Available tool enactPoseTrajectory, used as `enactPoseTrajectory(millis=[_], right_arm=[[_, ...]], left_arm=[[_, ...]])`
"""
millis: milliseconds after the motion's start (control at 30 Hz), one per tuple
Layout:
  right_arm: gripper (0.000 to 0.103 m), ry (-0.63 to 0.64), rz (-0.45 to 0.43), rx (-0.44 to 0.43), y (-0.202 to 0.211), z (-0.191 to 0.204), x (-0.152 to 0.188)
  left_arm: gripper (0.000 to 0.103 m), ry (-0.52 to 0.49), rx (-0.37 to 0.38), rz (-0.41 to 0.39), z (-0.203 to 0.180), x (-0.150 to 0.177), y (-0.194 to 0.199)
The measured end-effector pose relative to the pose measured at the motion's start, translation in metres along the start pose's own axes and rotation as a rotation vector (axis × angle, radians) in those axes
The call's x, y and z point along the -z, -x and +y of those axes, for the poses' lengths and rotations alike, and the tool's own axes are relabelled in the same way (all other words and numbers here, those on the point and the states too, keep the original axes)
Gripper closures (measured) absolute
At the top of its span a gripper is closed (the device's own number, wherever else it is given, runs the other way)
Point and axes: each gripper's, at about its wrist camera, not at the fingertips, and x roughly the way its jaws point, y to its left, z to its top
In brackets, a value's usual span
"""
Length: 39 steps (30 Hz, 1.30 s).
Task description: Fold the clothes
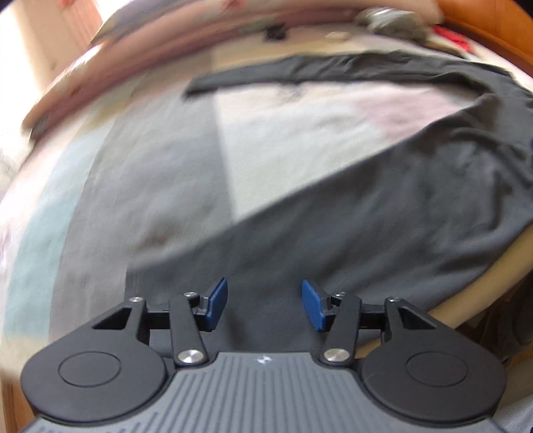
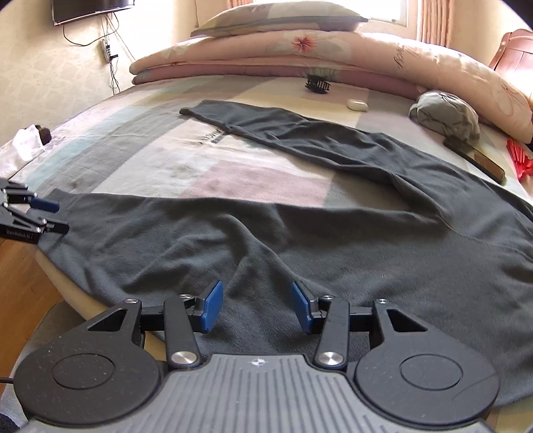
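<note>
A dark grey pair of trousers (image 2: pixel 333 239) lies spread flat on the bed, one leg running to the far left (image 2: pixel 253 120), the other along the near edge. My right gripper (image 2: pixel 256 308) hovers open over the near hem of the cloth, nothing between its blue pads. The left gripper (image 2: pixel 50 216) shows at the far left of the right wrist view, by the leg end at the bed's edge. In the blurred left wrist view the left gripper (image 1: pixel 265 304) is open above the same trousers (image 1: pixel 366 213), holding nothing.
A folded quilt (image 2: pixel 299 53) and pillow (image 2: pixel 276 16) lie at the back of the patchwork bed cover (image 2: pixel 186 160). A balled grey garment (image 2: pixel 446 115), a dark flat bar (image 2: pixel 476 158), a small white case (image 2: pixel 357 104), a black clip (image 2: pixel 318 85) and something red (image 2: pixel 519 158) lie nearby. Wooden floor (image 2: pixel 23 283) is at left.
</note>
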Motion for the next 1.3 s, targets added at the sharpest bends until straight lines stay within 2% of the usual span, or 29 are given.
enactPoseTrajectory(millis=[33,100,167,267,333,433,600,633,700,800,867,900,1033,1100,1233,1300], right_arm=[[0.051,-0.002,0.003,0.001,-0.001,-0.001,0.001],[0.051,-0.002,0.008,0.002,-0.003,-0.003,0.002],[0.051,0.005,0.013,0.002,-0.006,-0.004,0.001],[0.051,-0.003,0.011,-0.001,-0.009,-0.005,-0.003],[0.05,-0.013,0.004,-0.003,-0.01,-0.005,-0.005],[0.048,-0.017,-0.004,-0.002,-0.009,-0.003,-0.009],[0.042,-0.01,-0.008,0.027,-0.005,-0.008,-0.008],[0.042,-0.014,-0.006,0.037,-0.004,-0.01,-0.007],[0.04,-0.023,-0.004,0.058,0.0,-0.017,-0.003],[0.036,-0.037,0.002,0.096,0.005,-0.032,0.005],[0.036,-0.049,0.005,0.111,0.007,-0.039,0.009],[0.036,-0.055,0.005,0.113,0.008,-0.041,0.011],[0.036,-0.05,-0.003,0.095,0.008,-0.036,0.01],[0.036,-0.047,-0.007,0.086,0.007,-0.034,0.008],[0.036,-0.042,-0.015,0.067,0.006,-0.028,0.006],[0.036,-0.039,-0.019,0.057,0.006,-0.025,0.005]], left_arm=[[0.041,0.065,0.01,0.011,0.016,0.007,0.003],[0.039,0.135,-0.028,0.037,0.043,0.02,0.01],[0.039,0.153,-0.11,0.065,0.06,0.025,0.019],[0.045,0.151,-0.16,0.03,0.069,0.016,0.036],[0.044,0.156,-0.126,-0.021,0.067,0.004,0.045],[0.04,0.091,-0.055,-0.073,0.046,-0.016,0.039],[0.04,0.041,0.023,-0.028,0.011,-0.023,-0.003],[0.04,0.043,0.024,-0.024,0.011,-0.019,-0.009],[0.033,0.044,0.02,-0.035,0.017,-0.008,-0.015],[0.032,0.093,-0.067,-0.001,0.044,-0.006,-0.011],[0.04,0.119,-0.126,0.004,0.06,-0.006,0.001],[0.04,0.123,-0.132,-0.006,0.065,-0.004,0.008],[0.041,0.197,-0.077,-0.025,0.079,0.015,0.032],[0.069,0.285,-0.068,-0.021,0.089,0.029,0.035],[0.07,0.513,0.035,-0.021,0.112,0.054,0.03],[0.07,0.56,0.064,-0.024,0.114,0.06,0.025]])
